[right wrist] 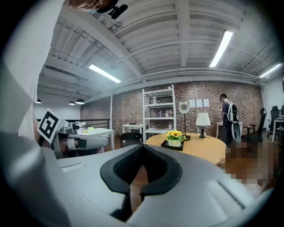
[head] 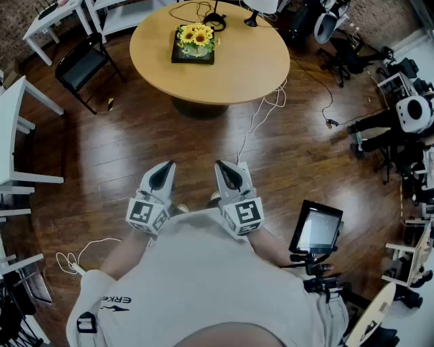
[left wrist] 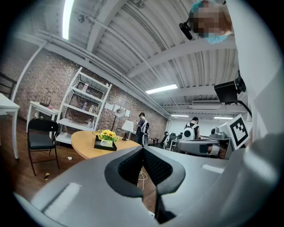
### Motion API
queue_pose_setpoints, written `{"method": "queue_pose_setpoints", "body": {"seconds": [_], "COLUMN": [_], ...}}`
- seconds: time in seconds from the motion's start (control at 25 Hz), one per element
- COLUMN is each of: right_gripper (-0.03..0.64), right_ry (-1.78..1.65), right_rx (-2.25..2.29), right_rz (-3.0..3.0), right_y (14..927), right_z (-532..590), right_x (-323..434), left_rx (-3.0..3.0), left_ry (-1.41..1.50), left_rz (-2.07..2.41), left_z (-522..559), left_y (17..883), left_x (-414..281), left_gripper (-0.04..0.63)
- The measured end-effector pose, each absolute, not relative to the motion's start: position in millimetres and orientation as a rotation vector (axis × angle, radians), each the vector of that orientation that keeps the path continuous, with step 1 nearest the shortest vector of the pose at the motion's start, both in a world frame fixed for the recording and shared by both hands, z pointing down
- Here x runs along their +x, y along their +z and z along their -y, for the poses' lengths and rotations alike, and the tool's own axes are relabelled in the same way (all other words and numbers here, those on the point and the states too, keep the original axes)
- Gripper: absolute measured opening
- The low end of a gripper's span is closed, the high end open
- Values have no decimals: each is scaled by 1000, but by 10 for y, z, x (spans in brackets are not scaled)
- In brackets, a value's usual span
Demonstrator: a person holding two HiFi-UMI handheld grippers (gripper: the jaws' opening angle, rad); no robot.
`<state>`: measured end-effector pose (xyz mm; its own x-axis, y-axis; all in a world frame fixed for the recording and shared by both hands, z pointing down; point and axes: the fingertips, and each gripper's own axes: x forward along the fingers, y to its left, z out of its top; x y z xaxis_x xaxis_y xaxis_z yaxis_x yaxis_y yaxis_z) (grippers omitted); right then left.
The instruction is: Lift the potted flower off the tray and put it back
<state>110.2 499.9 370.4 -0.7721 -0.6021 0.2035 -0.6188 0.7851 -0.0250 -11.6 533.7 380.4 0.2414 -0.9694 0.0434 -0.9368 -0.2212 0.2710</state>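
Nearest the lens, the person's white shirt (head: 203,271) fills the bottom of the head view, with both grippers held out level just ahead of it.

**Task object.** The potted flower (head: 195,37) – yellow blooms in a small white pot – stands upright in its black square tray (head: 178,58). The tray rests on the round wooden table (head: 237,68), toward the table's far-left side as the head view shows it. A black lamp base and cable (head: 215,20) lie just beyond the tray.

**Surroundings.** A black chair (head: 81,64) stands beside the table on the left, and white cables (head: 261,115) trail across the wooden floor (head: 102,156) between the table and the person. A monitor on a stand (head: 316,230) sits at the person's right.

**Grippers.** The left gripper (head: 165,167) and right gripper (head: 224,168) sit side by side, well apart from the table. In each gripper view the jaws are pressed together with nothing between them, and the flower shows far beyond the tips.

**Step in hand.** With the pot seated in the tray and both grippers empty, this reads as the approach, not yet begun. The next move calls for closing the distance to the table and spreading one gripper's jaws wide enough for the pot. The jaws should then take the white pot below the blooms – not the stems – before lifting it straight up, clear of the tray rim.
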Motion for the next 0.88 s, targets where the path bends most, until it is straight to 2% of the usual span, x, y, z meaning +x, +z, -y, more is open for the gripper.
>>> {"method": "queue_pose_setpoints", "body": {"seconds": [0.36,0.88], "right_gripper": [14,14], "right_ry": [111,146], "right_rx": [963,803], "right_rz": [2795,2858], "right_y": [3745,3770], "right_z": [-4478,-2586], "right_x": [1079,1048], "left_rx": [2260,2158], "left_ry": [-173,-106], "left_rz": [1809,1957], "left_z": [-4878,-3029], "left_y": [3873,3829], "left_x": [-147,-243], "left_gripper": [2,2]}}
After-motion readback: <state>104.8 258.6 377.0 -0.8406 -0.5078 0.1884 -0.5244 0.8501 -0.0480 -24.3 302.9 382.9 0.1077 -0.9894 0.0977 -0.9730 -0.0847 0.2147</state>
